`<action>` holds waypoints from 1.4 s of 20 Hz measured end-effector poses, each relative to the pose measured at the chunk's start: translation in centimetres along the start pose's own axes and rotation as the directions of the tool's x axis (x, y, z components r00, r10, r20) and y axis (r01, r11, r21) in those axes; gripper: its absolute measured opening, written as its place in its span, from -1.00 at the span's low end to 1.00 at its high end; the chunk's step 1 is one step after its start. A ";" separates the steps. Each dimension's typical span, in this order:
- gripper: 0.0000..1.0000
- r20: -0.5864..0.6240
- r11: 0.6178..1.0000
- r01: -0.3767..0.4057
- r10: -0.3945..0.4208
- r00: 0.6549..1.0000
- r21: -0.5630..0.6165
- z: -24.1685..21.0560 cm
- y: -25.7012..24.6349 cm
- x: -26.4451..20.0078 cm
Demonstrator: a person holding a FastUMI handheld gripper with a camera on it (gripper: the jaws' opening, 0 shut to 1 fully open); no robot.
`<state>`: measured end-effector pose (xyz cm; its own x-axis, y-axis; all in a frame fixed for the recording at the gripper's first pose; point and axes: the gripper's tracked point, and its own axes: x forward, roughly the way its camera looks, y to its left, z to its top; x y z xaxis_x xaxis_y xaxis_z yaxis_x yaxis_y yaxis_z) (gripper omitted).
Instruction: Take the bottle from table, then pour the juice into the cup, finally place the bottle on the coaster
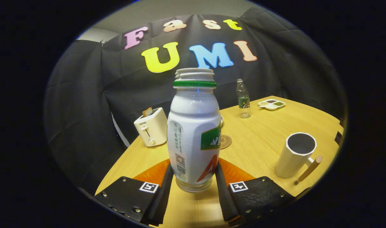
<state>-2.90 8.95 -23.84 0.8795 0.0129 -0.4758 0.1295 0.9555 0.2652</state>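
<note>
The tongs (194, 186) clasp the bottle (194, 133) between both fingers, pads against its lower sides; it stands upright and uncapped, near the desk's (262, 139) front edge; the coaster (225, 142) lies just behind it; the white cup (296, 155) sits toward the right edge; a toaster (151, 126) occupies the left edge; a water bottle (243, 98) and small tray (271, 104) stand by the far edge.
</note>
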 end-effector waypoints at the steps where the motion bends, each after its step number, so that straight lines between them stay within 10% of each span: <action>1: 0.33 0.002 1.000 0.007 -0.007 1.000 0.012 0.2 -0.4 0.2; 13: 0.33 -0.033 0.973 0.034 -0.027 0.999 0.229 -0.1 -4.5 -0.2; 28: 0.33 -0.087 0.831 0.031 0.021 0.996 0.556 -1.6 -5.5 0.6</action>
<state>-3.83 4.21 -26.90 0.8389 0.0583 -0.5412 0.3896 0.6300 0.6718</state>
